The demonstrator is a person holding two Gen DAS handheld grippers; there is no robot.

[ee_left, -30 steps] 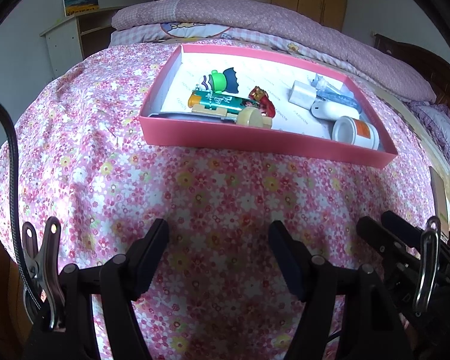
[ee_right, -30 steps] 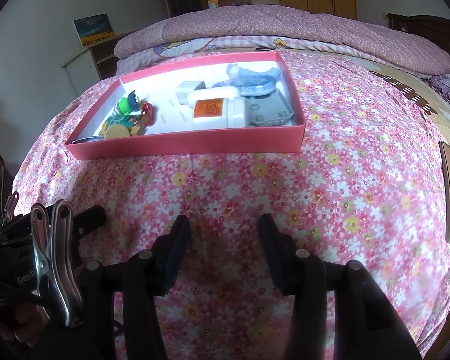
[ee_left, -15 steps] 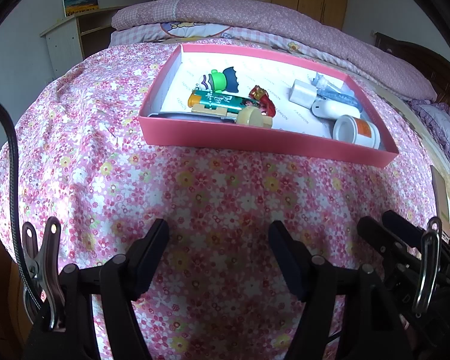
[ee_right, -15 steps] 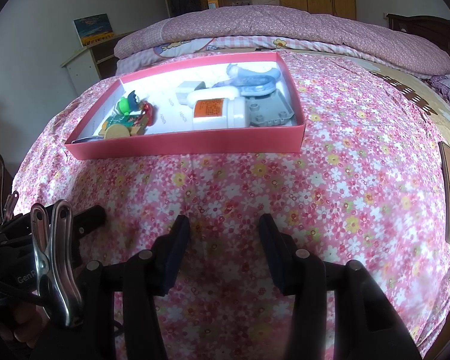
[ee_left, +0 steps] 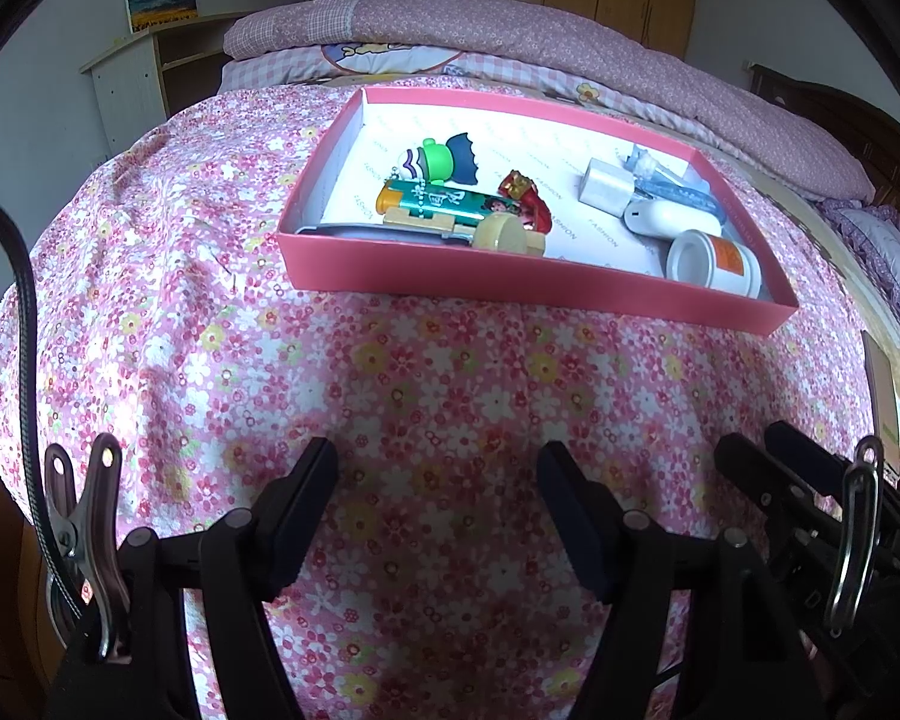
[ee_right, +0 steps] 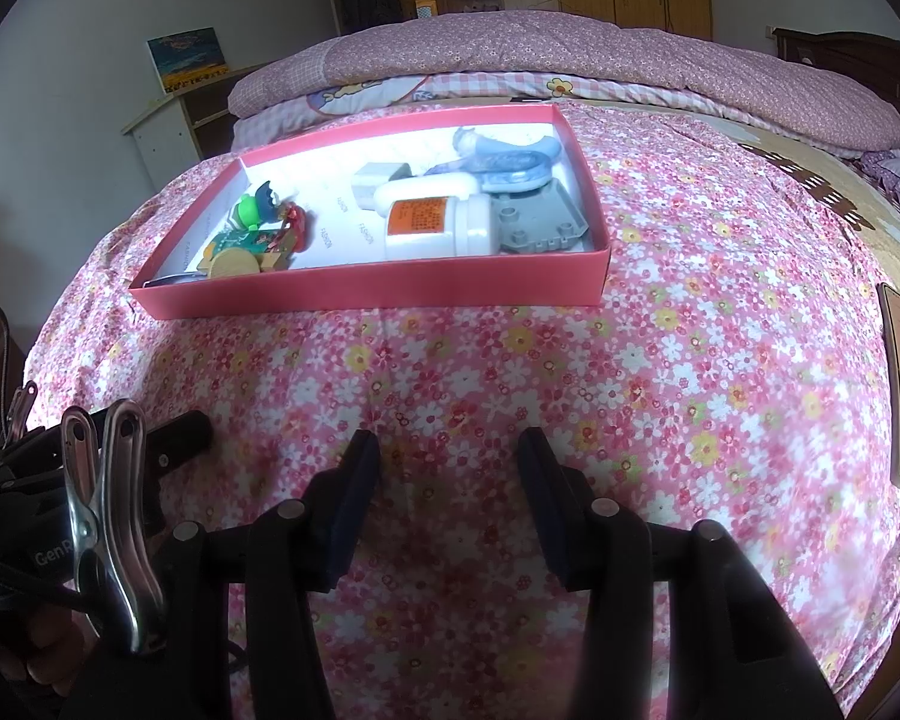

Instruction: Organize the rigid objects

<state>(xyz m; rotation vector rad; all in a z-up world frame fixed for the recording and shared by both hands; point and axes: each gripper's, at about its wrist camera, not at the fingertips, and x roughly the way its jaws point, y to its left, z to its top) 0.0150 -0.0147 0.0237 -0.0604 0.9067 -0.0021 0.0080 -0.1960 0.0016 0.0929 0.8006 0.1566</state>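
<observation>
2 empty claws [ee_left: 438, 486] [ee_right: 448, 468], jaws apart, hover near the filled pink box [ee_left: 510, 288].

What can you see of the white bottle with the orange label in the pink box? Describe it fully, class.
The bottle is white, plastic-looking, with an orange printed label on its body and a white cap. It lies on its side, cap end towards the grey plate in the box's near right corner. It sits in the right half of the box, close behind the front wall. A white rounded case lies right behind it. Neither claw touches it.
</observation>
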